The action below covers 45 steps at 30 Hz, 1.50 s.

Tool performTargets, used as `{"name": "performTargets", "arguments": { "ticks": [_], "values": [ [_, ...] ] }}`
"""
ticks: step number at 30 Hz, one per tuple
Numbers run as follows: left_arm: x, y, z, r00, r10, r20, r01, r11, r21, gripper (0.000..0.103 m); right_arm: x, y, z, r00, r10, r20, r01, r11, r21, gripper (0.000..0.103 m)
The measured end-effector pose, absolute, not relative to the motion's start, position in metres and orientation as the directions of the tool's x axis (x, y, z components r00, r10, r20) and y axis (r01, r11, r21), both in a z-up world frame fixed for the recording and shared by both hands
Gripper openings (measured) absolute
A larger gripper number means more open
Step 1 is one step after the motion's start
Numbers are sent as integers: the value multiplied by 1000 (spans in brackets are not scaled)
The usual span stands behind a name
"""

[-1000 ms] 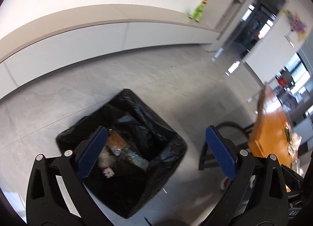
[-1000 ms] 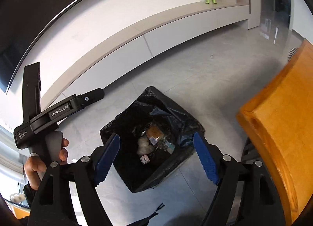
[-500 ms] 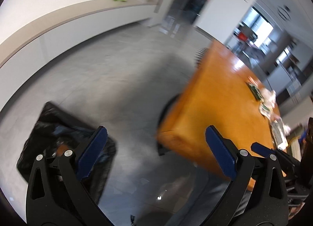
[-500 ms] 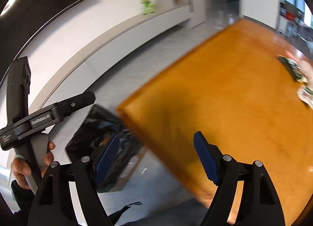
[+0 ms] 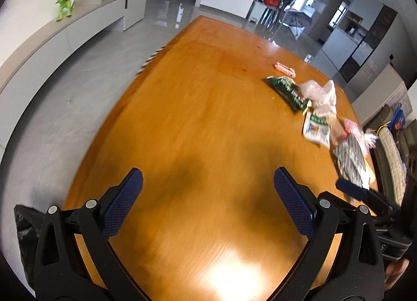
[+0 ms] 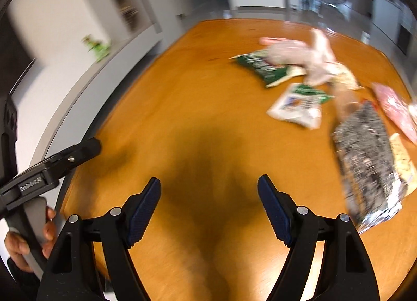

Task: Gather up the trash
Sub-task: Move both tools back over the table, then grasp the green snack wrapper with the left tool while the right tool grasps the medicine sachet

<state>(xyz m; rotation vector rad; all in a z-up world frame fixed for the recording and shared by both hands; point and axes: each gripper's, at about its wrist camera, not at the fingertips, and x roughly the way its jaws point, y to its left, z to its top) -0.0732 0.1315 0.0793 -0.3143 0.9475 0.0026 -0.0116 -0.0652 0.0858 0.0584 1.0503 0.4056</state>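
The left gripper (image 5: 208,191) has its blue-padded fingers (image 5: 122,204) spread wide with nothing between them, poised above the near end of the orange wooden desk (image 5: 198,128). The right gripper (image 6: 209,200) likewise has its fingers (image 6: 144,212) apart and empty, over the same bare stretch of desk where a dark shadow falls.

The trash lies farther out, toward the desk's far right side, in a loose row. Nearest the right gripper is a black-and-white patterned wrapper (image 6: 367,162), its long axis running from the near right edge away toward the desk's middle. Beyond it sits a white packet with green print (image 6: 297,105), tilted, then a dark green snack bag (image 6: 260,68) whose long axis runs diagonally, one end pointing to the far left. A crumpled pale pink plastic bag (image 6: 302,53) overlaps the green bag's right end. A pink wrapper (image 6: 396,113) lies at the right edge. Much of this is motion-blurred.

At the left view's lower left, a black trash bag (image 5: 24,233) shows beside the desk on the floor.
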Motion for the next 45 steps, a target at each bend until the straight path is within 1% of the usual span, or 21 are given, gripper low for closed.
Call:
{"name": "performTargets", "arguments": {
  "ticks": [2, 5, 8, 13, 19, 20, 21, 22, 26, 30, 35, 39, 44, 45],
  "values": [
    [-52, 118, 82, 580, -130, -804, -128, 961, -247, 97, 13, -84, 79, 434, 340, -834, -223, 938, 266, 62],
    [-15, 97, 86, 568, -114, -815, -118, 969, -218, 97, 45, -113, 69, 433, 324, -841, -114, 945, 305, 55],
    [24, 77, 88, 550, -123, -826, -113, 969, -220, 97, 68, -127, 65, 441, 295, -848, -51, 951, 305, 55],
    [86, 48, 81, 510, -114, -852, -129, 970, -206, 97, 103, -128, 56, 427, 266, -864, -17, 958, 286, 55],
    [143, 36, 60, 442, -116, -889, -220, 947, -233, 97, 120, -115, 36, 395, 254, -883, 6, 960, 278, 55],
    [149, 33, 58, 438, -114, -892, -227, 946, -232, 97, 121, -113, 36, 414, 243, -877, -6, 964, 265, 51],
    [157, 28, 55, 429, -111, -896, -231, 946, -228, 97, 119, -115, 35, 414, 234, -880, -14, 968, 251, 44],
    [164, 24, 52, 419, -108, -902, -233, 947, -221, 97, 119, -112, 34, 416, 246, -876, -40, 967, 253, 32],
    [183, 11, 40, 388, -115, -914, -256, 940, -226, 97, 123, -120, 31, 410, 269, -872, -68, 962, 265, 28],
    [198, 1, 38, 396, -109, -912, -295, 925, -239, 97, 108, -138, 31, 411, 285, -866, -89, 958, 273, 27],
    [209, -18, 23, 347, -73, -935, -290, 940, -181, 97, 95, -159, 30, 420, 290, -860, -65, 955, 291, 26],
    [205, -19, 23, 367, -58, -928, -257, 953, -161, 96, 89, -162, 28, 413, 301, -859, -79, 952, 296, 24],
    [183, 0, 32, 372, -105, -922, -233, 951, -202, 72, 75, -162, 30, 406, 321, -856, -97, 946, 309, 23],
    [176, 8, 34, 372, -122, -920, -228, 949, -218, 70, 73, -162, 30, 405, 325, -855, -97, 945, 313, 23]
  ]
}}
